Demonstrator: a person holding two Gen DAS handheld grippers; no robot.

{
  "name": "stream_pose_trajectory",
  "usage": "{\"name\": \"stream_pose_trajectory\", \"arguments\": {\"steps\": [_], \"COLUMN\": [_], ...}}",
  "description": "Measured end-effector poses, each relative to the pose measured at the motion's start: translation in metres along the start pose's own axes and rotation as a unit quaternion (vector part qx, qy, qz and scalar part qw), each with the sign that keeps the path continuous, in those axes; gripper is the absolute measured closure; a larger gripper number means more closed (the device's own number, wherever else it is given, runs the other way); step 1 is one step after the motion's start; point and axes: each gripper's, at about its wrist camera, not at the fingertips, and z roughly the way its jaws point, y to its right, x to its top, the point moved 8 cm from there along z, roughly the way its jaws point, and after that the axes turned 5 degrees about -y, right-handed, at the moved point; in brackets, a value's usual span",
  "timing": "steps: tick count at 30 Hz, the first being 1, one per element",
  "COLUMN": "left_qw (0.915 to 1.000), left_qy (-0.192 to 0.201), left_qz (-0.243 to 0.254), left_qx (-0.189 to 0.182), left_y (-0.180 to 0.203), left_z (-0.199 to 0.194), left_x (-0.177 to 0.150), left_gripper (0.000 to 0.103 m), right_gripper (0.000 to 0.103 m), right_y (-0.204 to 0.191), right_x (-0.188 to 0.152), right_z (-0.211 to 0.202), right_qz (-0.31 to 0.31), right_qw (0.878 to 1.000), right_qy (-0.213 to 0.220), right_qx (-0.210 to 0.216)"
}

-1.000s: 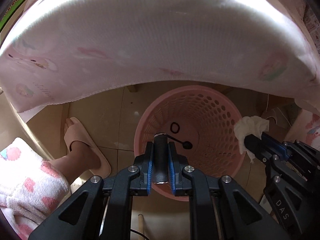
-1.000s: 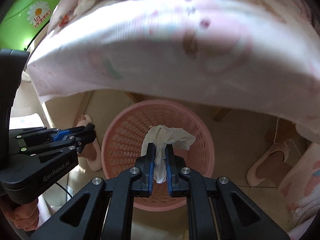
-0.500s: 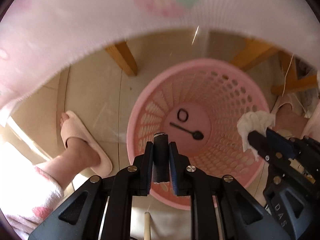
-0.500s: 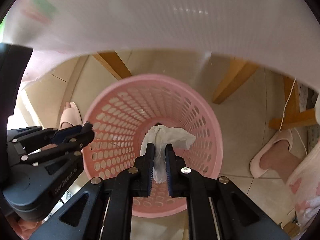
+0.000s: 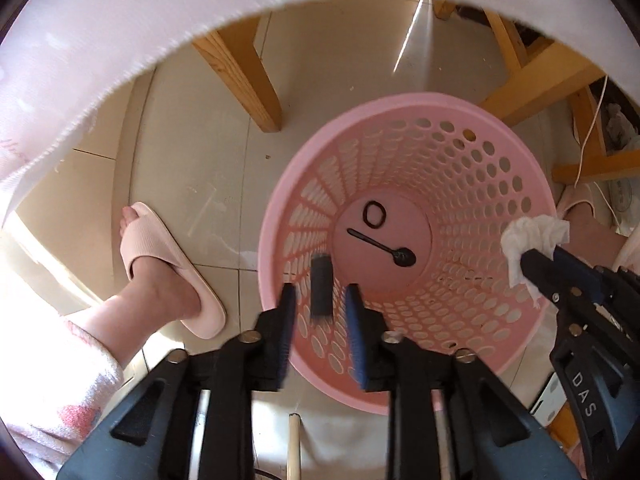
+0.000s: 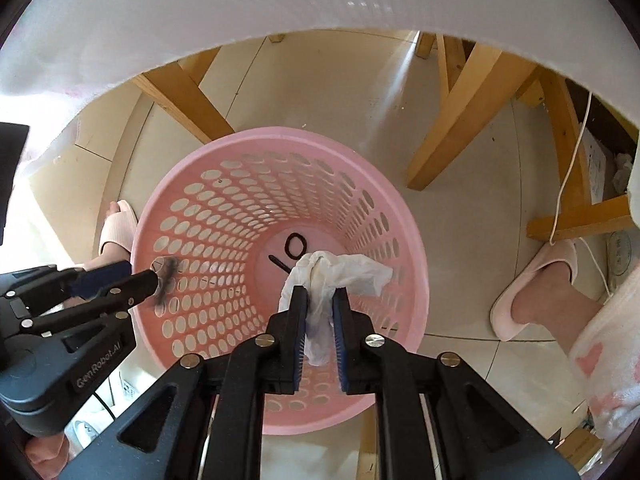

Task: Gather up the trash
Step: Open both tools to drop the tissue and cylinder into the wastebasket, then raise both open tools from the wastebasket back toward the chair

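Our left tool (image 5: 320, 300) has just been opening: its blue pads, which a second ago clamped the small dark cylinder (image 5: 321, 288), now stand apart with clear gaps on both sides of it, and the cylinder shows blurred between them, over the mouth of the pink basket (image 5: 400, 108). Our right tool (image 6: 321, 304) is clamped on the crumpled white tissue (image 6: 340, 276), as it was a second ago; the tissue bunches out above the pads and hangs between them over the basket.

Compared with a second ago, both views sit lower. The pale patterned cloth (image 5: 120, 32), which filled most of each frame, now only rims the top, and the wooden legs (image 5: 240, 72) and tiled floor (image 5: 192, 168) under it have come into view. The basket looks larger and nearer in both views.

The basket stands upright on the floor, its wall pierced with rows of holes. On its solid bottom lie a black spoon (image 5: 382, 246) and, just beside the handle end, a small black ring (image 5: 375, 214); the two look apart. A slippered foot (image 5: 168, 272) stands left of the basket, another (image 6: 536, 292) to its right.
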Motion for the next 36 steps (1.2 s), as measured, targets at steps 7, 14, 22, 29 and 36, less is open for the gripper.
{"name": "stream_pose_trajectory", "arguments": {"steps": [7, 14, 22, 29, 36], "left_qw": [0.9997, 0.998, 0.992, 0.9879, 0.9831], "left_qy": [0.022, 0.06, 0.122, 0.155, 0.183], "left_qz": [0.005, 0.015, 0.003, -0.004, 0.009], "left_qx": [0.009, 0.015, 0.031, 0.005, -0.004], "left_y": [-0.002, -0.006, -0.03, -0.04, -0.037], "left_z": [-0.012, -0.04, -0.084, -0.116, -0.143], "left_x": [0.003, 0.011, 0.018, 0.018, 0.014], "left_gripper": [0.05, 0.05, 0.049, 0.049, 0.048], "right_gripper": [0.068, 0.058, 0.058, 0.051, 0.051], "right_y": [0.0, -0.01, -0.017, -0.02, -0.026], "right_x": [0.004, 0.006, 0.016, 0.016, 0.016], "right_z": [-0.011, -0.028, -0.078, -0.118, -0.161], "right_qz": [-0.006, -0.037, -0.051, -0.041, -0.046], "right_qw": [1.0, 0.997, 0.985, 0.979, 0.961], "right_qy": [0.021, 0.057, 0.146, 0.194, 0.261], "right_qx": [-0.012, -0.037, -0.073, -0.047, -0.074]}}
